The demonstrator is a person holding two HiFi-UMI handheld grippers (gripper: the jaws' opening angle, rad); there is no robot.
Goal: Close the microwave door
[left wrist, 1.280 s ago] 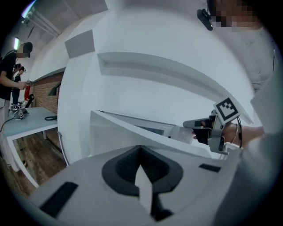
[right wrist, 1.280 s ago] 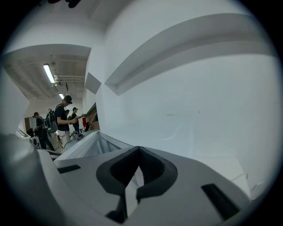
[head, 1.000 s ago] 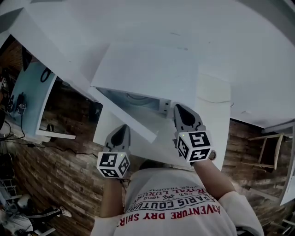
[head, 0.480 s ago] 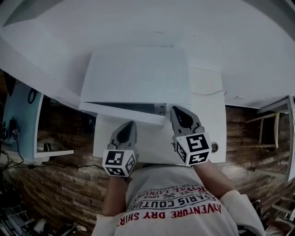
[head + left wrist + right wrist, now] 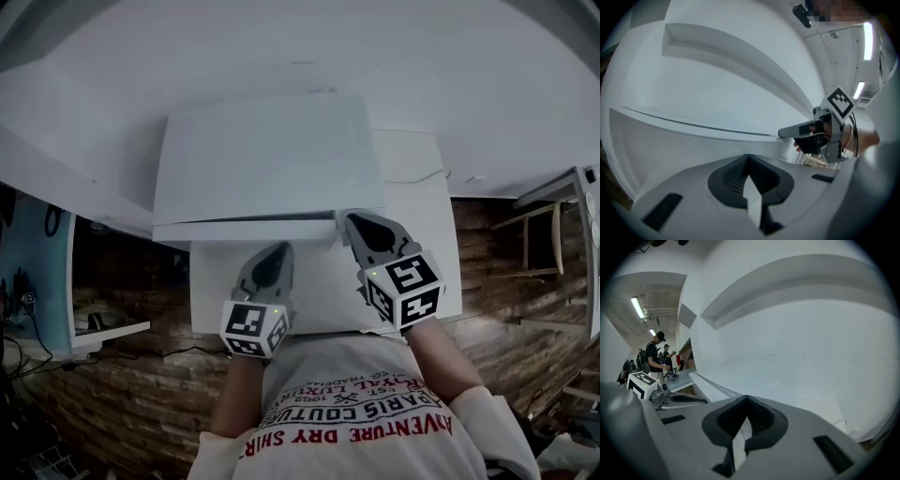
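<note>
Microwave door (image 5: 246,229) closing falls to two hand-held grippers. Each gripper view shows its jaws pressed together with nothing between them. The left gripper (image 5: 279,249) points at the front of the microwave (image 5: 272,150) near its middle, with its tip just short of the door's face. The right gripper (image 5: 353,223) is at the right end of that front, tip at the door's edge. From the left gripper view it looks to be touching, though contact is not certain.

The door lies along the side of the microwave nearest the person, as a narrow white strip almost flush with the body. The microwave stands on a white table (image 5: 424,246), which reaches out to its right and forward under both grippers.

Judging by how the door lies, the swing is done or very nearly so. Only a thin shadow line runs along the seam. What may be left is a last push to seat the latch, and then pulling the grippers back.

The head view looks down on the microwave's top, so the door's face, handle and latch are hidden. Whether the door has clicked home cannot be told. The gripper views show only plain white panels bent by the lens, with one fine seam, and door and body are hard to tell apart there.
</note>
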